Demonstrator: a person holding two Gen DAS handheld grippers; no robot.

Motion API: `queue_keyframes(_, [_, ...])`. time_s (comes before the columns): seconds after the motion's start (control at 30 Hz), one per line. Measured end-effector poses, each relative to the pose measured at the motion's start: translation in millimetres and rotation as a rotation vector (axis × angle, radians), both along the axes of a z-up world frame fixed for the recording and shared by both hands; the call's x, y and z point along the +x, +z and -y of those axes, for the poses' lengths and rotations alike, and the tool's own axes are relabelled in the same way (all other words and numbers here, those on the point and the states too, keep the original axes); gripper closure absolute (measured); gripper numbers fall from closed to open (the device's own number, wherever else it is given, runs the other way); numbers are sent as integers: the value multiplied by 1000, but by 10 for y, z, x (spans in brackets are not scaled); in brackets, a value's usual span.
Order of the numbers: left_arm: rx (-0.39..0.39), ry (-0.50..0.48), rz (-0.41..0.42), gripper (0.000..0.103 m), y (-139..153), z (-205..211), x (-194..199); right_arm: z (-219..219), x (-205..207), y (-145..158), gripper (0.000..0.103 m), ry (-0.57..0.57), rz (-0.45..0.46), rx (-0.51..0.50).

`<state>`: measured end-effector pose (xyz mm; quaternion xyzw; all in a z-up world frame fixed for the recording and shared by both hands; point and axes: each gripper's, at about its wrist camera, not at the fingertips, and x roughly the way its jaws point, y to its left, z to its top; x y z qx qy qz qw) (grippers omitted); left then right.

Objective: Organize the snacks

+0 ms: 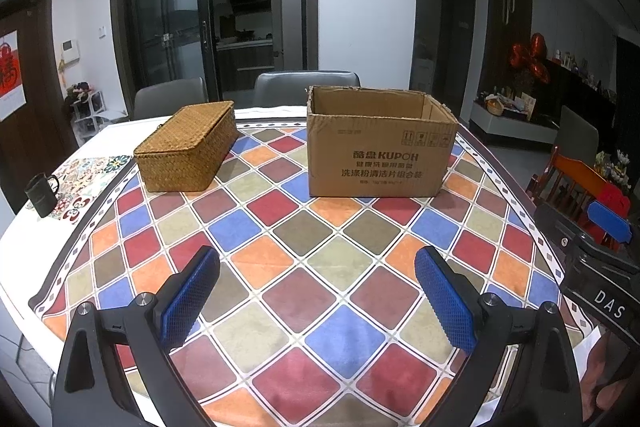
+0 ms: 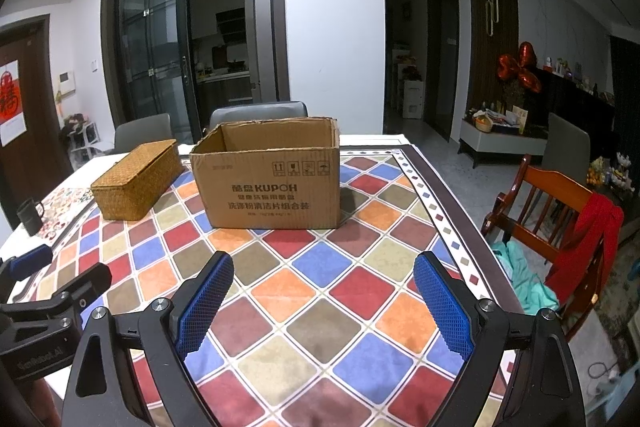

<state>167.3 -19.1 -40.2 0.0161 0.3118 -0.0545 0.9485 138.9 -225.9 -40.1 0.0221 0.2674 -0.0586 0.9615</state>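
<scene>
Left gripper [image 1: 316, 259] and right gripper [image 2: 324, 265] both spread apart, holding nothing, above checked tablecloth [image 1: 280, 235]; open cardboard box [image 1: 380, 155] stands beside lidded wicker basket [image 1: 188, 147]

Both cams ride low over near edge of desk [image 1: 304, 227], facing along it toward far chairs and glass doors; left wrist view sits leftward, cardboard box [image 1: 380, 143] right of centre, wicker basket [image 1: 186, 147] left; right wrist view sits rightward, box [image 2: 268, 175] left of centre, basket [image 2: 136, 179] further left; shared: box, basket, black mug [image 1: 42, 195], chequered cloth; each cam catches other tongs at frame edge: right tongs [image 1: 610, 221], left tongs [image 2: 30, 263]
</scene>
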Motion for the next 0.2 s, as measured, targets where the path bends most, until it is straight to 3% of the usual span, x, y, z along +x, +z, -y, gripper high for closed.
queue_keyframes(0.2, [-3, 4, -11, 3, -38, -25, 81, 0, 23, 25, 11, 1, -10, 1])
